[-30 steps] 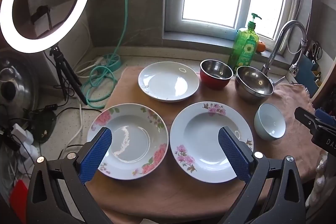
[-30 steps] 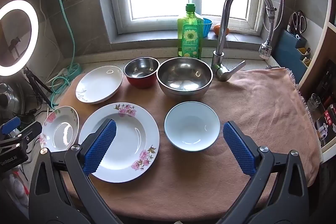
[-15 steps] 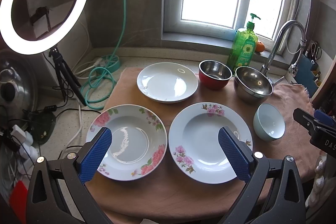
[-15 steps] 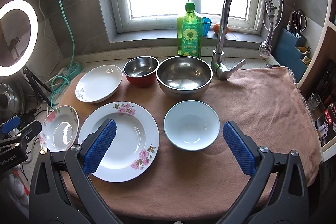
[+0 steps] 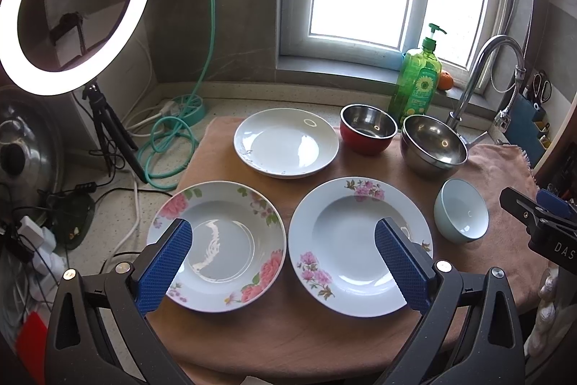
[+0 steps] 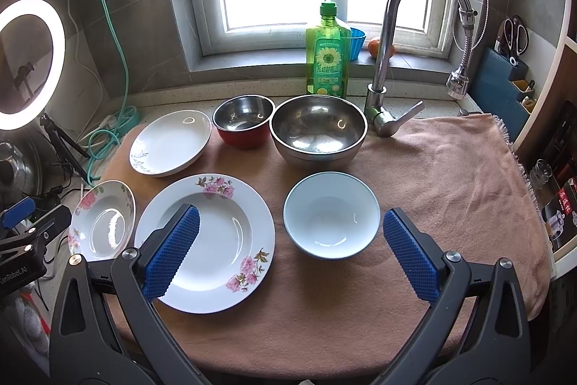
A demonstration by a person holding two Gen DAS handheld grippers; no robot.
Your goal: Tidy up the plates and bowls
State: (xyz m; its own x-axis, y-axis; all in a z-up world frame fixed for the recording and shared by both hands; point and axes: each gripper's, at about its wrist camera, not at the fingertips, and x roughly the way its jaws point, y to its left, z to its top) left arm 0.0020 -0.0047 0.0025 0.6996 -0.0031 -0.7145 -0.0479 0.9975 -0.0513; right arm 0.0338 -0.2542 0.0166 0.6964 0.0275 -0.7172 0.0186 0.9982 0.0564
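Both the left gripper [image 5: 283, 262] and the right gripper [image 6: 288, 253] are spread wide, holding nothing. The small light-blue bowl [image 6: 331, 214] sits on the pink cloth [image 6: 443, 175], just in front of the big shiny steel bowl [image 6: 318, 134], with the big flowered plate [image 6: 205, 242] beside it.

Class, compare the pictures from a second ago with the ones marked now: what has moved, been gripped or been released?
Nothing visibly changed.
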